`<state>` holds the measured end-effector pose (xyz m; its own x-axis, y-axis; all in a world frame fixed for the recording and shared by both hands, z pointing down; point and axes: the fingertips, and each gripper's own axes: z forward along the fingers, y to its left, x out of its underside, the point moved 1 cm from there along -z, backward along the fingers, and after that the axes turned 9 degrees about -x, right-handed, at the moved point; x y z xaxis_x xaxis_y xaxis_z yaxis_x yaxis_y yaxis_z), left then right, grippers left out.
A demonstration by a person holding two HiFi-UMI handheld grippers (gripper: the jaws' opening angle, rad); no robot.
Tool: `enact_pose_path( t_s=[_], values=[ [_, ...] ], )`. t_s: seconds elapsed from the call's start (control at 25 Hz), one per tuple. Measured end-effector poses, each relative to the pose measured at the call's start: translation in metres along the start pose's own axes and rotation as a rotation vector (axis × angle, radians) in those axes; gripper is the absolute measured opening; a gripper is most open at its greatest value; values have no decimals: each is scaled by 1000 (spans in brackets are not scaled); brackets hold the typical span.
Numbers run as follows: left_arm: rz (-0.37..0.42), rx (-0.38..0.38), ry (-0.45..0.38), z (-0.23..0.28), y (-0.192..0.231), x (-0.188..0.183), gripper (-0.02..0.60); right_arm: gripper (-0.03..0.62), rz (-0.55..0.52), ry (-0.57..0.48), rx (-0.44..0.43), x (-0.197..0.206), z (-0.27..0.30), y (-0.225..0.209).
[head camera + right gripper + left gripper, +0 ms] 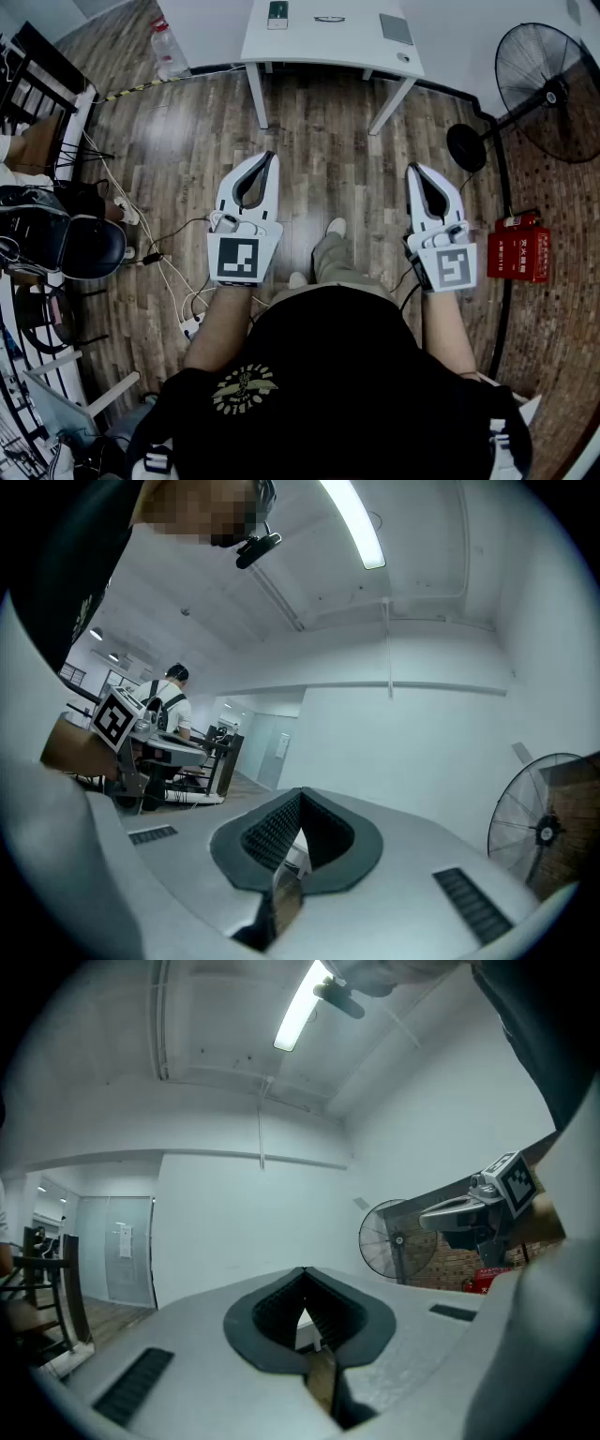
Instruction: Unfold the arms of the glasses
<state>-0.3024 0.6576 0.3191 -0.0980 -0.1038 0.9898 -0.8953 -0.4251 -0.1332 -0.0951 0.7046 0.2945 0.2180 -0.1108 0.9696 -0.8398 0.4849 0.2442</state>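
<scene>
Left gripper and right gripper are closed, empty, near the body. Glasses lie far off on the table. Probably light, thin, fragile at the hinges: steady the front frame, then pinch one arm near its tip

The glasses lie on the white table at the top of the head view, close to its far edge and about midway along its width. They show only as a thin dark outline, long and narrow, lying flat with their length running across the table. A dark slab lies to their left and a grey pad to their right, both apart from them. They are too small to tell whether the arms are folded.
</scene>
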Motion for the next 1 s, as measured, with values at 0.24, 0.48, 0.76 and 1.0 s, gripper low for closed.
enact_pose_path(
  t_s=[0.24,0.48,0.76,1.0],
  values=[
    [0,-4,21,45,-1,12,6,0,31,-4,-2,26,18,-31],
    [7,-3,31,83,2,19,6,0,87,-14,-6,48,48,-55],
    [-2,-17,57,123,12,34,8,0,103,7,-10,63,83,-84],
    [-12,-42,69,144,22,41,8,0,85,-26,-39,64,102,-97]
  ],
)
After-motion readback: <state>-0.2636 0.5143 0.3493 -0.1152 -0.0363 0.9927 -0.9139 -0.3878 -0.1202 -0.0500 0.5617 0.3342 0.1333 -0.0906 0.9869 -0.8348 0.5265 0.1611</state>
